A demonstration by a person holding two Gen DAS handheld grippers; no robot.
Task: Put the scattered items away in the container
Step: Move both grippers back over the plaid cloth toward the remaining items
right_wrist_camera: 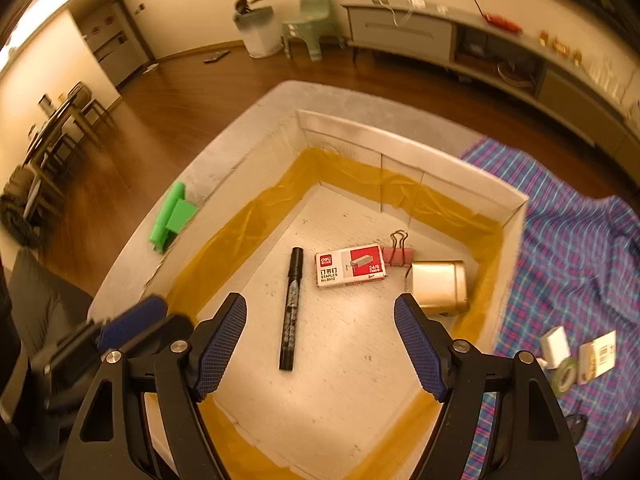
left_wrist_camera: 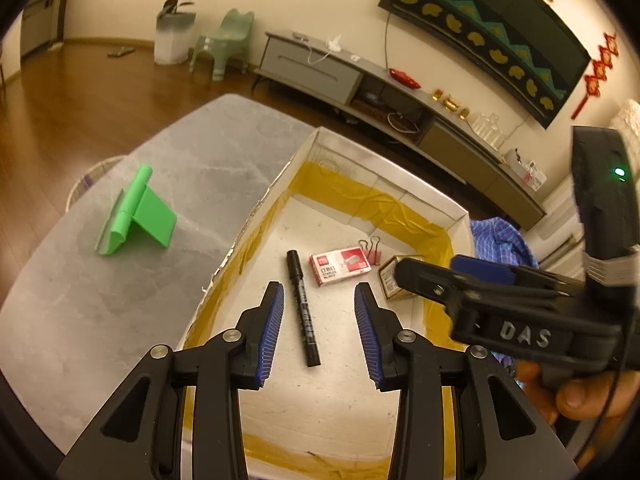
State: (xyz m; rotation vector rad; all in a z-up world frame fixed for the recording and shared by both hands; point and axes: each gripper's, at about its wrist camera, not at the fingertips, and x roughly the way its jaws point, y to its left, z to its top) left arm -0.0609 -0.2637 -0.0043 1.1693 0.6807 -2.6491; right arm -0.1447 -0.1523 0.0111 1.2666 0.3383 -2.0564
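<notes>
A white box (left_wrist_camera: 424, 184) (right_wrist_camera: 460, 168) with yellow tape along its inner walls holds a black marker (left_wrist_camera: 302, 307) (right_wrist_camera: 291, 306), a red and white staples box (left_wrist_camera: 339, 266) (right_wrist_camera: 349, 265), a pink binder clip (left_wrist_camera: 371, 251) (right_wrist_camera: 396, 254) and a gold tin (left_wrist_camera: 390, 278) (right_wrist_camera: 440, 286). My left gripper (left_wrist_camera: 319, 334) is open and empty above the box floor, by the marker. My right gripper (right_wrist_camera: 322, 344) is open and empty above the box; it also shows in the left wrist view (left_wrist_camera: 500, 304). A green stand (left_wrist_camera: 136, 214) (right_wrist_camera: 172, 216) sits on the grey table left of the box.
A blue plaid cloth (right_wrist_camera: 580, 240) (left_wrist_camera: 500, 236) lies right of the box, with a tape roll (right_wrist_camera: 566, 374) and small white boxes (right_wrist_camera: 598, 354) on it. The grey table (left_wrist_camera: 100, 300) ends at a curved edge over wooden floor. A TV cabinet (left_wrist_camera: 320, 68) stands behind.
</notes>
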